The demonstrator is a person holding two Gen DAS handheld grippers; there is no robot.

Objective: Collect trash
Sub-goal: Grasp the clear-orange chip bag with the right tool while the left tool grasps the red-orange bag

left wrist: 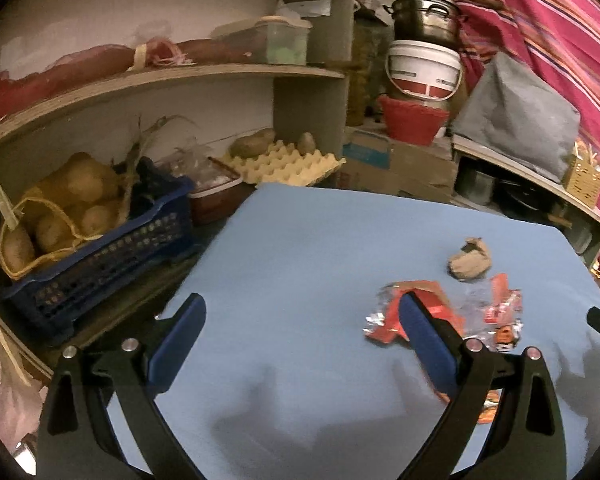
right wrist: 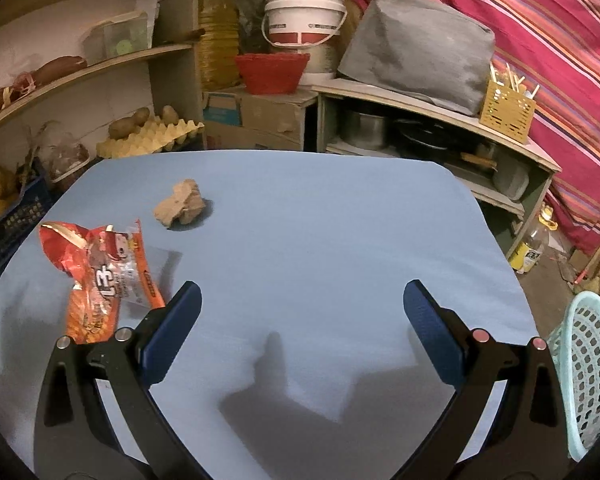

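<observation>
Left gripper (left wrist: 302, 316) splayed wide, empty, its right finger overlapping the orange wrapper (left wrist: 496, 312) with the brown paper wad (left wrist: 470, 260) just beyond, probably lining up; right gripper (right wrist: 300, 304) equally wide, empty over bare blue table (right wrist: 320, 220), likely idle near the mint basket (right wrist: 588, 368).

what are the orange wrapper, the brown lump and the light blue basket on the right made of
The crumpled orange snack wrapper looks like thin glossy plastic film: shiny creases, a clear patch, and a silvery foil-like inner side in the left wrist view. The crumpled brown lump looks like matte paper or thin cardboard, with dull folded faces. The pale blue perforated basket looks like smooth moulded plastic, with regular holes.
</observation>
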